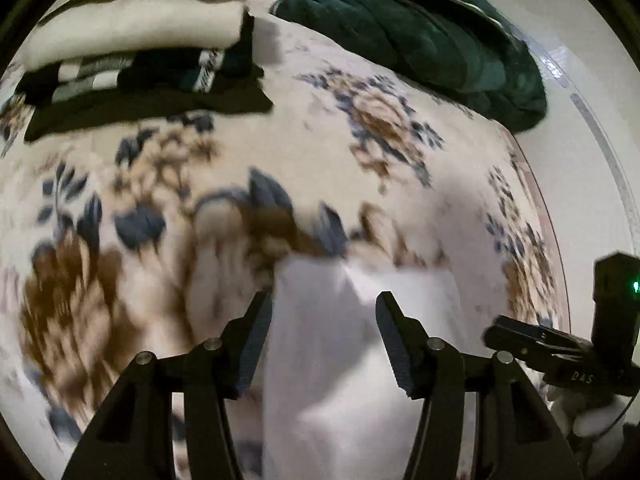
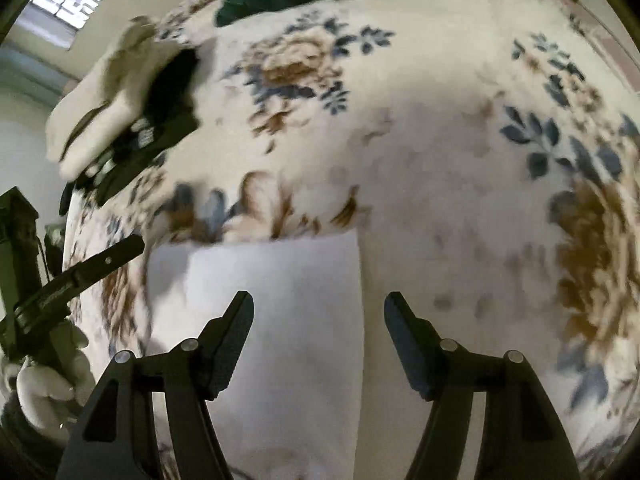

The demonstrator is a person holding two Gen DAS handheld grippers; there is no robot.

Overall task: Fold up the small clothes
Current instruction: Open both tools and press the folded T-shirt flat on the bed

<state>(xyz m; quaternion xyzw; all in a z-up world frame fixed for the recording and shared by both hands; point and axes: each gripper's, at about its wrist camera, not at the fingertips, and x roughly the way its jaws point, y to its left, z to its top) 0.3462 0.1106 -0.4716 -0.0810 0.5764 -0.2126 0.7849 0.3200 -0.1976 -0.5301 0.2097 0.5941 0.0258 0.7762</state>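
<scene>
Left gripper [image 1: 324, 300]: jaws apart, nothing between them, poised over the white garment [image 1: 344, 360]. Right gripper [image 2: 319, 300]: jaws likewise apart, above the same white garment [image 2: 280, 320]. The garment lies flat on the floral blanket [image 1: 160, 200], at its near edge. Beyond the garment, on the blanket's far left, sits a stack of folded clothes [image 1: 132, 44]. A dark green quilt [image 1: 420, 28] lies at the blanket's far edge.
</scene>
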